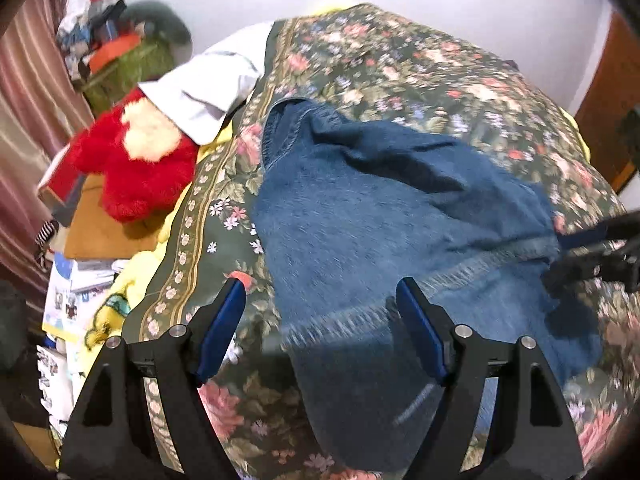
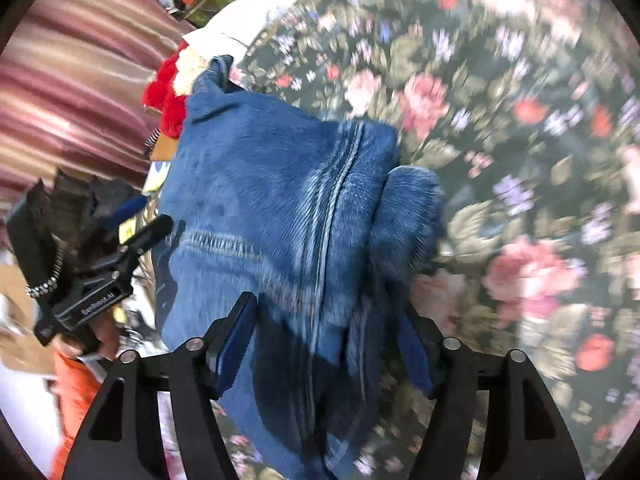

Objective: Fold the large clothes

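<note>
Blue denim jeans (image 1: 380, 208) lie crumpled on a floral bedspread (image 1: 400, 60). My left gripper (image 1: 320, 312) hovers over their near hem, jaws wide. The denim's edge runs between the blue pads (image 1: 420, 328) without being pinched. In the right wrist view the jeans (image 2: 260, 200) show a long seam and a folded lump. My right gripper (image 2: 324, 340) straddles the cloth with its jaws apart, denim filling the gap but not clamped. The right gripper (image 1: 592, 248) also shows at the jeans' right side, and the left gripper (image 2: 120, 248), held by a hand, at their left.
A red plush toy (image 1: 136, 172) and a white cloth (image 1: 208, 92) lie at the bed's left edge. Beyond them are a cardboard box (image 1: 100, 228), papers, a green basket of clutter (image 1: 120, 64) and a striped curtain (image 2: 80, 80). A wooden door (image 1: 608, 100) stands at the right.
</note>
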The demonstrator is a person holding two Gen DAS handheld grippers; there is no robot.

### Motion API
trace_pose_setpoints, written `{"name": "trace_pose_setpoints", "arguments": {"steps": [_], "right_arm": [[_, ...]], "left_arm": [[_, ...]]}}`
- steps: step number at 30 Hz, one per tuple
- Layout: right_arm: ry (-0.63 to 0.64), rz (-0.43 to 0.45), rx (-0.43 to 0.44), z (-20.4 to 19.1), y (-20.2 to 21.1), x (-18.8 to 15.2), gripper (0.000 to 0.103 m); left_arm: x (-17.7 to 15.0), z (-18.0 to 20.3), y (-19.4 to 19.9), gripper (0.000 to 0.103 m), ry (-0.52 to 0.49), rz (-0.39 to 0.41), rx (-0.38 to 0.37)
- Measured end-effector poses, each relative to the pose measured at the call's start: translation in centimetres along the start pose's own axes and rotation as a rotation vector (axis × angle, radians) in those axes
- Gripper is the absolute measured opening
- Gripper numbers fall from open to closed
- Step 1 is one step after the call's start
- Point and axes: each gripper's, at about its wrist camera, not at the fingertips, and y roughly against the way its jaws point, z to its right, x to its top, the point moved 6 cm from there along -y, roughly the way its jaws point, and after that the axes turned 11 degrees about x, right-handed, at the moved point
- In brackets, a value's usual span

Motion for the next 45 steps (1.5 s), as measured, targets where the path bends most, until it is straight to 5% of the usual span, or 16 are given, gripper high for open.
{"name": "trace_pose_setpoints", "arguments": {"steps": [4, 11, 17, 25, 31, 37, 39, 45], "right_arm": [[0.12, 0.106, -0.09, -1.9, 2.7, -1.6, 0.102], [0.17, 0.033, -0.19, -1.4, 0.3, -4.4, 0.102], [0.227, -0.006, -0.235, 0.0, 1.0, -6.2, 0.102], [0.239, 0.181, -0.232, -2.0, 4.9, -0.7, 0.102], [0.196, 0.225, -0.214, -2.4, 1.9, 4.6, 0.102], [0.188, 0.209, -0.338, 1.6, -1.4, 6.9, 0.101], [0.172, 0.197, -0.385, 3.4, -1.7, 6.7, 0.101], [0.151, 0.238, -0.342, 3.4, 1.7, 4.8, 0.101]], "left_arm": [[-1.7, 1.7, 0.8, 0.08, -0.027, 0.027, -0.016], [-5.3, 1.9, 0.7, 0.09, -0.039, -0.006, 0.02], [-4.2, -0.3, 2.5, 0.09, -0.046, 0.042, 0.083], [3.7, -0.5, 1.0, 0.09, -0.028, 0.121, 0.106], [7.5, -0.3, -5.6, 0.09, 0.067, -0.001, 0.068], [7.3, -1.2, -10.2, 0.095, 0.166, -0.084, 0.043], [7.0, -1.5, -9.9, 0.095, 0.193, -0.078, 0.029], [6.2, -2.2, -5.3, 0.094, 0.151, -0.008, 0.113]]}}
